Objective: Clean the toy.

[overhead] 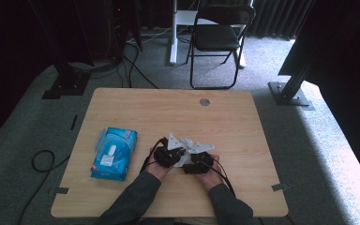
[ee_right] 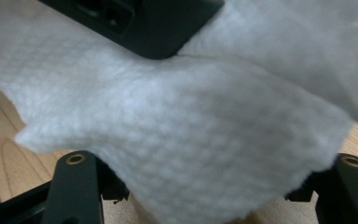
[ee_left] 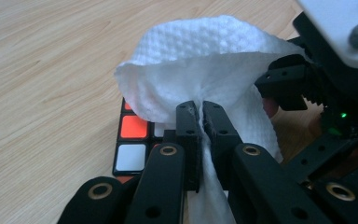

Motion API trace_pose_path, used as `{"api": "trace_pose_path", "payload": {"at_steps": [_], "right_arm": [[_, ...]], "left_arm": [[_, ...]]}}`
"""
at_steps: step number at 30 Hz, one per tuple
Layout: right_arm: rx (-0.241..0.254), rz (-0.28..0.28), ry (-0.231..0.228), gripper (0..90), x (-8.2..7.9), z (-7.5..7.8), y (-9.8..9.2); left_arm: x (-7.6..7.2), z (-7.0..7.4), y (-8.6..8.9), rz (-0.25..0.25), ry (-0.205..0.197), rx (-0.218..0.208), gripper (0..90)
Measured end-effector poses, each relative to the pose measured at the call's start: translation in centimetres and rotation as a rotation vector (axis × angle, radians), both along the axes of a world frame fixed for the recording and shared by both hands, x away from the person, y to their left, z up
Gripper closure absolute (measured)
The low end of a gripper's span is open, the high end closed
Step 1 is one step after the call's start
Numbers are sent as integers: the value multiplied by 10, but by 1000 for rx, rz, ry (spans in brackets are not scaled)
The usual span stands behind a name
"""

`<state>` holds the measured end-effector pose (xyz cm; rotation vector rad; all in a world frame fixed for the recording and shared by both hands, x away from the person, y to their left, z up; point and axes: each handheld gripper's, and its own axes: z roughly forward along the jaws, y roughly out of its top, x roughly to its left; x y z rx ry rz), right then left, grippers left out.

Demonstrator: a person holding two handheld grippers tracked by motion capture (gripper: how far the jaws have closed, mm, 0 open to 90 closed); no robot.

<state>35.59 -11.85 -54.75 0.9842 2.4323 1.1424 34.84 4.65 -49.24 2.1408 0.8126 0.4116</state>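
Note:
My left gripper (ee_left: 201,109) is shut on a fold of a white textured wipe (ee_left: 205,60), which billows up over its jaws. Under the wipe lies a puzzle cube (ee_left: 133,140) with red and white tiles, on the wooden table (ee_left: 46,70). In the high view both hands hold the grippers close together at the table's middle front, left gripper (overhead: 176,152) beside right gripper (overhead: 194,158), with the wipe (overhead: 186,158) between them. In the right gripper view the wipe (ee_right: 191,116) drapes across my right gripper (ee_right: 205,186), whose jaws stand wide apart. What lies between them is hidden.
A blue pack of wipes (overhead: 115,152) lies on the table's (overhead: 168,108) left side. A round cable hole (overhead: 205,101) is near the far edge. A black folding chair (overhead: 218,37) stands on the carpet beyond the table.

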Motion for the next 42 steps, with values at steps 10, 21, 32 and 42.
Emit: {"api": "trace_pose_path", "payload": {"at_steps": [10, 21, 32, 42], "right_arm": [[-12, 0, -5, 342, 0, 0, 1], [-28, -2, -7, 342, -1, -1, 3], [-36, 9, -8, 342, -2, -1, 3], [-36, 16, -9, 342, -2, -1, 3]], "left_arm": [[11, -1, 3, 16, -17, 0, 863], [25, 1, 10, 106, -32, 43, 864], [30, 0, 4, 114, -5, 4, 864], [19, -1, -9, 36, -2, -14, 867]]}}
